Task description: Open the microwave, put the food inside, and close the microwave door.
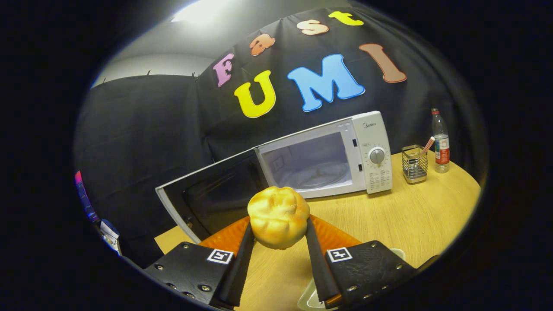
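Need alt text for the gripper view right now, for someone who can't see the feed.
The gripper is shut on a bread roll, held above the wooden table ahead of the white microwave, whose door stands open. A wire holder and bottle stand beside it.

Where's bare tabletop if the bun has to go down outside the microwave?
The fingers are shut on the golden bread bun. Bare wood table: the wide patch in front of the white microwave, below the wire mesh holder and clear plastic bottle. Crowded by the open door.
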### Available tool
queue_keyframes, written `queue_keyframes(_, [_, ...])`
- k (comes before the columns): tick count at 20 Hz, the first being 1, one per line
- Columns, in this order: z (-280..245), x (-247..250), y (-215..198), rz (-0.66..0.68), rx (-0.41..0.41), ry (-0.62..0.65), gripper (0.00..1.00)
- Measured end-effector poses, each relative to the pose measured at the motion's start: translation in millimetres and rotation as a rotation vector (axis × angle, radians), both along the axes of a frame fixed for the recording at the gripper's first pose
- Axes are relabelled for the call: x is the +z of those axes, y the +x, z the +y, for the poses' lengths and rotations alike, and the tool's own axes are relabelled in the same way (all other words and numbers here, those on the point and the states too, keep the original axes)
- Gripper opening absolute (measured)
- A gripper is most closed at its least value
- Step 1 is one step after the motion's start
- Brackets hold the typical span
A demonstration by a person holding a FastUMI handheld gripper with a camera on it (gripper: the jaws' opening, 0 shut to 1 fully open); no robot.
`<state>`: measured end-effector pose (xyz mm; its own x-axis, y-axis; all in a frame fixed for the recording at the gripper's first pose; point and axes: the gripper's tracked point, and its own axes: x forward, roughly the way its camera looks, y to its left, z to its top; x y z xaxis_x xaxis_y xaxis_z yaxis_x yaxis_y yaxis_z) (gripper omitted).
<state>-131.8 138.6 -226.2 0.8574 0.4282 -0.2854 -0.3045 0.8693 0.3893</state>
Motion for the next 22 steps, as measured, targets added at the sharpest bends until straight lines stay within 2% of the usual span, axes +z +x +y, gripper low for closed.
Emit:
queue_keyframes(7, [23.5,-11.7,80.6,0.1,-0.059,0.158,0.64])
queue_keyframes(13, [37.3,-35.0,155.3,0.129,-0.136,0.165,0.64])
queue_keyframes(17, [52.7,-54.7,192.2,0.192,-0.158,0.215,0.64])
queue_keyframes(22, [48.6,-78.6,239.9,0.22,-0.239,0.208,0.64])
